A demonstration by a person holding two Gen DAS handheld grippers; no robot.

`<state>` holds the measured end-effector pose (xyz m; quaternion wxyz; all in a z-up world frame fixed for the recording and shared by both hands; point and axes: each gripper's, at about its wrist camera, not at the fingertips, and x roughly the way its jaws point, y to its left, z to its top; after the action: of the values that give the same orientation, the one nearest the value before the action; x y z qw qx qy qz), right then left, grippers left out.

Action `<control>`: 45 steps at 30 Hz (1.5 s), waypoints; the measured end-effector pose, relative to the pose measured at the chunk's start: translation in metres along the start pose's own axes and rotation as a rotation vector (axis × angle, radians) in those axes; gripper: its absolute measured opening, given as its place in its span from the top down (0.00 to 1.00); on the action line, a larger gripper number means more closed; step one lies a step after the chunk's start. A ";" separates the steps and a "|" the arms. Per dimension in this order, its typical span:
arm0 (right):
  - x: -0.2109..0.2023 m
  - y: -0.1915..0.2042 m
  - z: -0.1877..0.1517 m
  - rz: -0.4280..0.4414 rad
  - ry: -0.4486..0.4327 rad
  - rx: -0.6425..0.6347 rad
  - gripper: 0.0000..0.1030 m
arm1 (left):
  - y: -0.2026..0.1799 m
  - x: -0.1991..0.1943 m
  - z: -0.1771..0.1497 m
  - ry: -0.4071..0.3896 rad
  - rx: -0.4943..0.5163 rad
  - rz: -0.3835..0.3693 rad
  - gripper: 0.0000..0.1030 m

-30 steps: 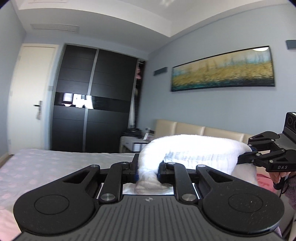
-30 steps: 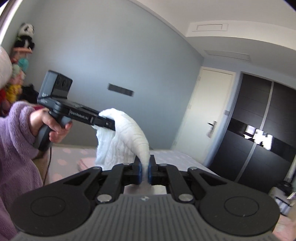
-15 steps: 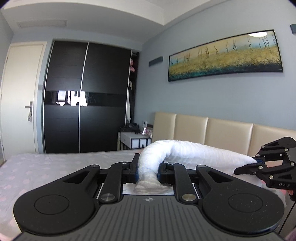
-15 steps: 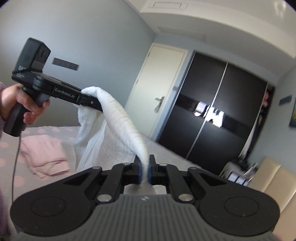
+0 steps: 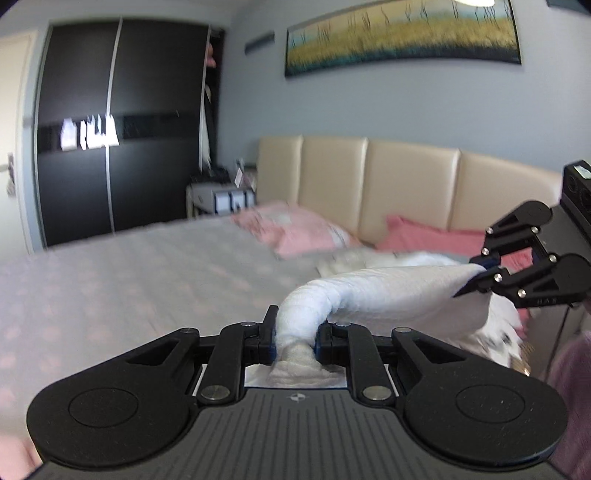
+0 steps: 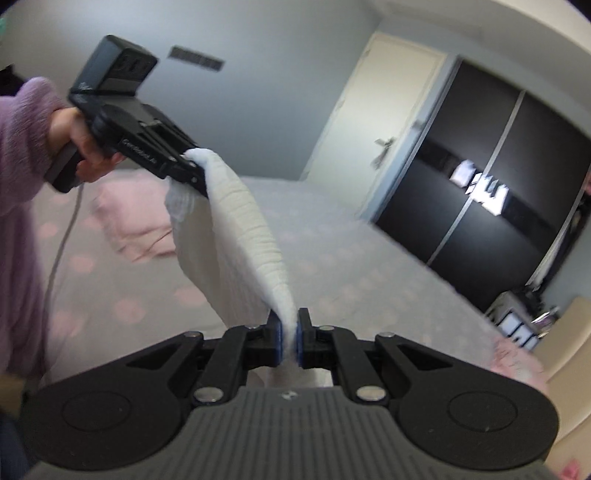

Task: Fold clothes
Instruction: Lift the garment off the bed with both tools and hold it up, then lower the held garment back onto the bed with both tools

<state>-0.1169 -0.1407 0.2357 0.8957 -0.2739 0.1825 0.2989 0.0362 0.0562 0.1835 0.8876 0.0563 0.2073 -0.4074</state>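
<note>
Bedroom walls fill less of both views than a second ago: your cameras now tilt down onto the bed (image 5: 155, 266) with its pale spotted cover, where earlier they showed mostly ceiling and the upper wall. From the left wrist view you can now see the beige headboard (image 5: 406, 184), a pink pillow (image 5: 299, 229) lying against it and the black wardrobe (image 5: 118, 125) at the far side; the landscape painting (image 5: 402, 33) has slid to the top edge.

Your left gripper (image 5: 295, 338) is clamped on a thick bunched end of the white garment (image 5: 388, 291), the cloth rolled between the blue pads and spilling back toward the camera. Your right gripper (image 6: 290, 339) has its jaws nearly together, pinching a thin edge of the same garment (image 6: 243, 225). The cloth stretches between the two tools as a ridged band, its loose part hanging below; it is held above the bed, and whether its lower edge touches the cover you cannot tell.

In the right wrist view your left hand (image 6: 81, 136), in a purple fuzzy sleeve (image 6: 22, 125), grips the handle of the other tool. A folded pink cloth (image 6: 129, 218) lies on the bed behind the hanging white fabric. Both views are slightly blurred.
</note>
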 end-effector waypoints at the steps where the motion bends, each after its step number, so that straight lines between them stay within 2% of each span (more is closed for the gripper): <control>1: 0.000 0.009 -0.011 0.029 0.019 -0.004 0.92 | -0.005 -0.002 -0.017 0.027 0.000 -0.026 0.86; 5: -0.007 0.034 -0.048 0.133 0.050 0.033 0.92 | -0.023 -0.015 -0.063 0.091 -0.002 -0.127 0.86; 9: -0.011 0.044 -0.066 0.178 0.056 0.055 0.92 | -0.038 -0.029 -0.086 0.162 0.033 -0.190 0.86; 17: -0.037 0.073 -0.077 0.297 0.063 0.029 0.92 | -0.067 -0.054 -0.091 0.260 0.129 -0.280 0.86; 22: -0.028 0.080 -0.084 0.323 0.098 0.028 0.92 | -0.069 -0.040 -0.101 0.346 0.144 -0.291 0.86; 27: -0.008 0.062 -0.088 0.269 0.091 0.095 0.92 | -0.056 -0.020 -0.098 0.358 0.122 -0.258 0.86; 33: 0.027 0.028 -0.084 0.178 0.095 0.151 0.92 | -0.021 0.025 -0.076 0.346 0.099 -0.192 0.86; 39: 0.083 -0.005 -0.080 0.076 0.139 0.175 0.92 | 0.010 0.085 -0.057 0.353 0.070 -0.093 0.86; 42: 0.117 -0.021 -0.083 0.048 0.176 0.205 0.92 | 0.025 0.118 -0.055 0.378 0.051 -0.037 0.86; 45: 0.152 -0.039 -0.092 0.042 0.215 0.250 0.92 | 0.040 0.144 -0.063 0.401 0.017 -0.014 0.86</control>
<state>0.0076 -0.1558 0.1035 0.8917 -0.1870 0.3187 0.2613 0.1293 -0.0009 0.0644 0.8252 0.1424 0.3768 -0.3959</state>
